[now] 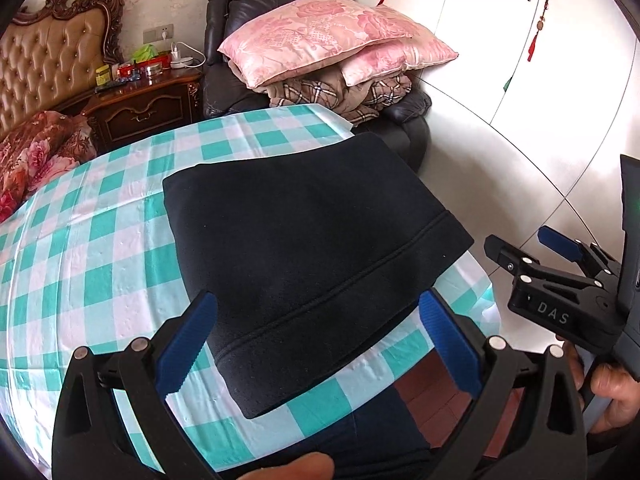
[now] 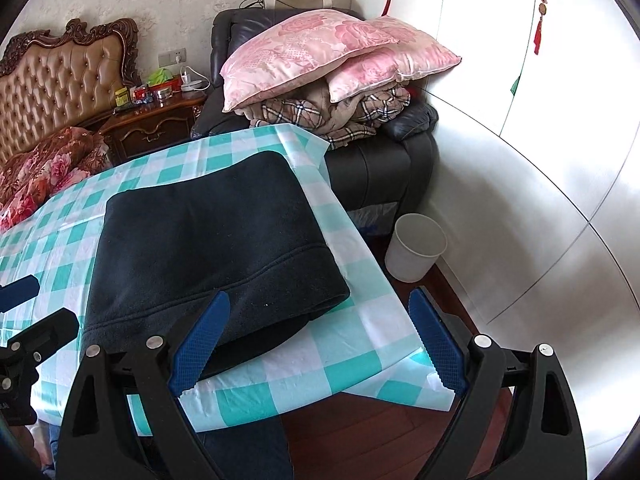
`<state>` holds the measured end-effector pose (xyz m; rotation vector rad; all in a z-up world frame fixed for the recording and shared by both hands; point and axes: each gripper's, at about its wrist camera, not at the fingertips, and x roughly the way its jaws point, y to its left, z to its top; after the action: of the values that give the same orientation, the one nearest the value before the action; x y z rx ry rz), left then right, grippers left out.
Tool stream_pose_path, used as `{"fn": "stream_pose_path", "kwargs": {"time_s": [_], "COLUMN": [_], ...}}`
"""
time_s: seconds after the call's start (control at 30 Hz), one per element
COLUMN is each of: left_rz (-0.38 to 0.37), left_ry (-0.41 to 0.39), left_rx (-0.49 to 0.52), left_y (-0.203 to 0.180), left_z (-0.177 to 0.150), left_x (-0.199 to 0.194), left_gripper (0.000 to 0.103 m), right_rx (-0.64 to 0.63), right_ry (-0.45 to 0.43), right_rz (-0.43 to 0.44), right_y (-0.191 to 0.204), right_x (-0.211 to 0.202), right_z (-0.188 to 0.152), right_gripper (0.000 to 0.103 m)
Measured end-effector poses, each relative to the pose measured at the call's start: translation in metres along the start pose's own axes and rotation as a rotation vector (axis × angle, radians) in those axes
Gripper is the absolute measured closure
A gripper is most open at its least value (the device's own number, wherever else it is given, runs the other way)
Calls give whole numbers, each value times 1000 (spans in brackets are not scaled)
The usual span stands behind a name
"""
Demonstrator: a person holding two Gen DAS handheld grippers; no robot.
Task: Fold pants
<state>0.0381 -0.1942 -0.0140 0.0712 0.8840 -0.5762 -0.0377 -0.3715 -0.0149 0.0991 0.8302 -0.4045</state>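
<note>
The dark navy pants (image 1: 304, 248) lie folded into a compact rectangle on the teal-and-white checked tablecloth (image 1: 80, 264), near the table's right front corner. They also show in the right wrist view (image 2: 208, 240). My left gripper (image 1: 320, 344) is open and empty, hovering just in front of the folded pants' near edge. My right gripper (image 2: 320, 344) is open and empty, above the table's front right corner. It shows from the side in the left wrist view (image 1: 536, 248), off the table's right edge.
A dark leather armchair (image 2: 384, 168) piled with pink pillows (image 2: 320, 52) and a plaid blanket stands behind the table. A white bin (image 2: 416, 248) sits on the floor at right. A bed with tufted headboard (image 2: 60, 80) and a nightstand (image 2: 156, 120) are at left. White wardrobe doors (image 2: 540, 140) at right.
</note>
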Motion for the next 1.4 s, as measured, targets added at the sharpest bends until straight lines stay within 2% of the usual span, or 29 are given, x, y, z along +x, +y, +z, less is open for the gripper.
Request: {"fn": "stream_pose_path", "kwargs": {"time_s": [1.4], "left_rz": [-7], "left_ry": [-5], "left_rx": [8], "left_y": [-5], "left_z": [3], "left_x": [-2], "left_gripper": [2], "right_rx": [2], "right_ry": [5], "right_rz": [5], "right_y": [1], "right_x": [1], "right_z": [1], "right_gripper": [16]}}
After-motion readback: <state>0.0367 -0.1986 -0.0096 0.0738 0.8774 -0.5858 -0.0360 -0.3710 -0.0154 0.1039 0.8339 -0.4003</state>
